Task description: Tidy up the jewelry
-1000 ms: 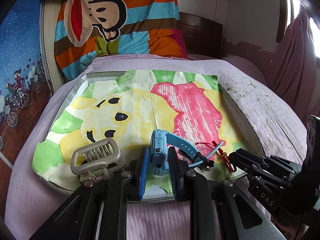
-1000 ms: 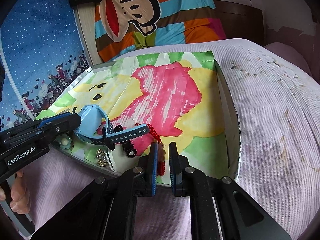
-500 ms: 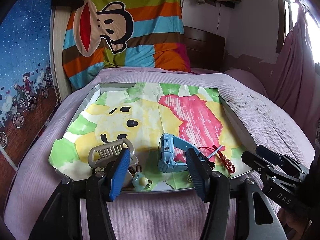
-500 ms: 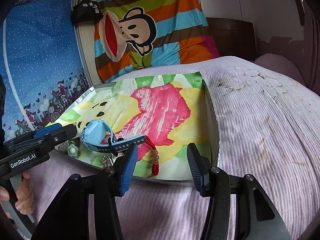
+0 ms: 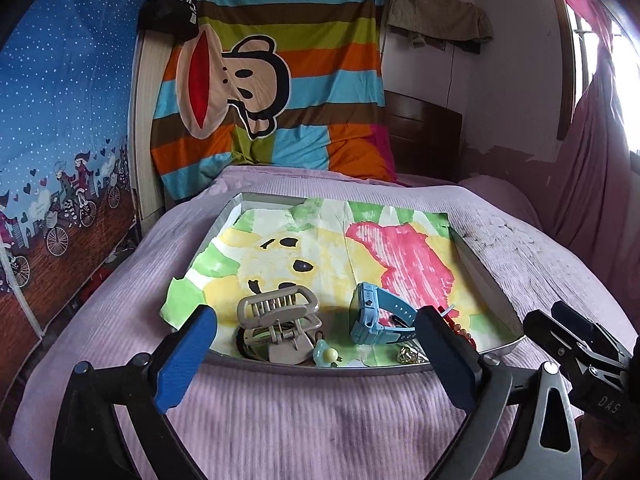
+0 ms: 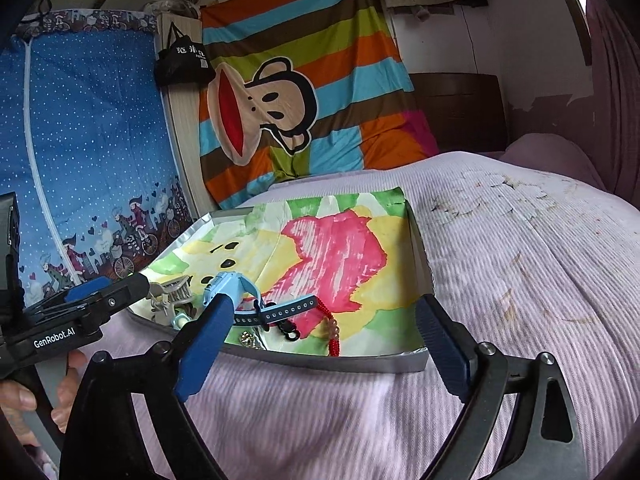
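Left gripper [image 5: 316, 354]: jaws opening, blue pads spread wide, nothing between them — it hangs over the lilac bedspread [image 5: 304, 412] just short of the tray's near rim. Right gripper [image 6: 322, 346]: jaws likewise opening, pads wide apart, empty, also on the near side of the tray.

The shallow metal tray [image 5: 352, 369] lies on the bed, lined with a painted paper sheet [image 5: 340, 256] in yellow, green and pink. All jewelry sits along the tray's near edge:
- beige claw hair clip [image 5: 280, 320], at the left end;
- pale green charm with a round bead [image 5: 326, 356], just beside the clip;
- light blue watch [image 5: 374, 316], resting on its side near the middle, strap trailing to the right;
- small gold piece [image 5: 408, 356], near the rim below the watch — its type cannot be made out;
- red beaded cord [image 6: 334, 330], to the right of the watch strap;
- small black looped item [image 6: 290, 333], beside the cord.

A hand [image 6: 24, 396] grips the left gripper's handle in the right wrist view.
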### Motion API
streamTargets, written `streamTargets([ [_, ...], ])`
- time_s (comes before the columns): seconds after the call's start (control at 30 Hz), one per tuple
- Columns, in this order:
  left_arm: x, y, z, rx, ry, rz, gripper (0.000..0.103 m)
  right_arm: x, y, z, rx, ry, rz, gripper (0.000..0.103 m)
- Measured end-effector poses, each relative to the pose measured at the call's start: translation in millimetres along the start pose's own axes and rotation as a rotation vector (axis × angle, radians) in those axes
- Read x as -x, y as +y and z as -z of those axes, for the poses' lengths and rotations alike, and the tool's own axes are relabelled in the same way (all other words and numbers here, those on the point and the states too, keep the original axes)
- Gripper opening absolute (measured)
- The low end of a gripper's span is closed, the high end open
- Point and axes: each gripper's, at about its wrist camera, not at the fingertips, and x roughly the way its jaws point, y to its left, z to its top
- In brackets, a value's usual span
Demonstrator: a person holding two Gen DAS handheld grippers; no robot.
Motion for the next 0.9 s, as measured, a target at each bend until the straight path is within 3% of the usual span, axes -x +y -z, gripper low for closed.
streamTargets([
  [0.17, 8, 7, 5, 0.010, -0.023, -0.005, 0.103, 14, 6, 4, 0.002, -0.041, 0.006, 0.102],
  [0.9, 61, 28, 38, -0.012, -0.119, -0.018, 0.103, 56, 28, 29, 0.018, -0.088, 0.009, 0.102],
])
